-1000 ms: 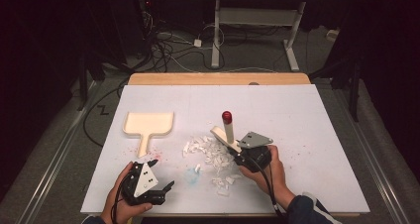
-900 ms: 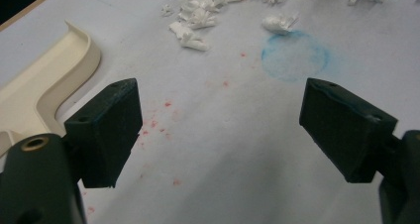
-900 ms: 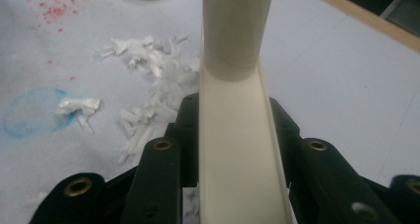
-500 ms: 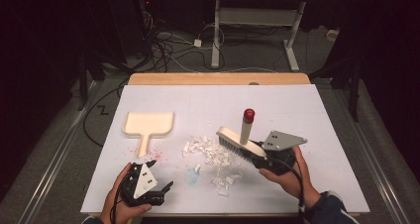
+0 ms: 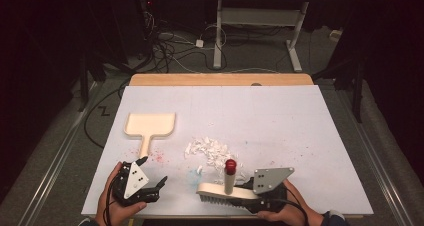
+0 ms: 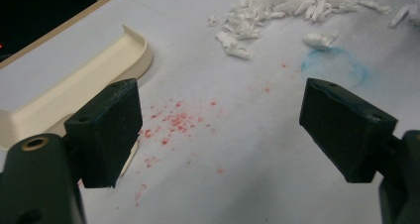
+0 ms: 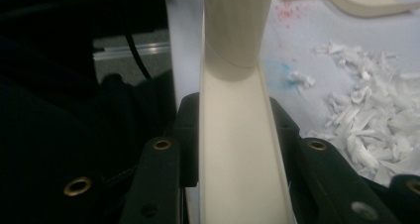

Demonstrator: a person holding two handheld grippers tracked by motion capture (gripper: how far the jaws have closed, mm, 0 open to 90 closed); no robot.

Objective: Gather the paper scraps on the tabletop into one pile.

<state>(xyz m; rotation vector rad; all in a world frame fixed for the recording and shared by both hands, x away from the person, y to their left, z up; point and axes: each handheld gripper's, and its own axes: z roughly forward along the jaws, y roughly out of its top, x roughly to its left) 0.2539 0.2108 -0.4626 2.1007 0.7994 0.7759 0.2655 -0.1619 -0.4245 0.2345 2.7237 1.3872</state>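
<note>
A cream hand brush (image 5: 220, 190) with a red-capped handle (image 5: 230, 166) sits low over the table's near edge, just in front of a pile of white paper scraps (image 5: 210, 150). My right gripper (image 5: 246, 197) is shut on the brush's cream body (image 7: 237, 149), which runs up between the jaws. A cream dustpan (image 5: 150, 125) lies flat at the left. My left gripper (image 5: 154, 172) stands open near the front left corner, with nothing between its jaws (image 6: 223, 130). The dustpan (image 6: 74, 85) lies just beyond its left jaw.
The table (image 5: 300, 116) is covered in white sheeting. Red specks (image 6: 173, 120) and a blue smudge (image 6: 337, 68) mark it near the scraps (image 6: 287, 6). Beyond the far edge are cables and desk legs (image 5: 217, 36) on a dark floor.
My right gripper has carried the brush from beside the scrap pile out to the right, then back toward the near edge. The left gripper has stayed put.
</note>
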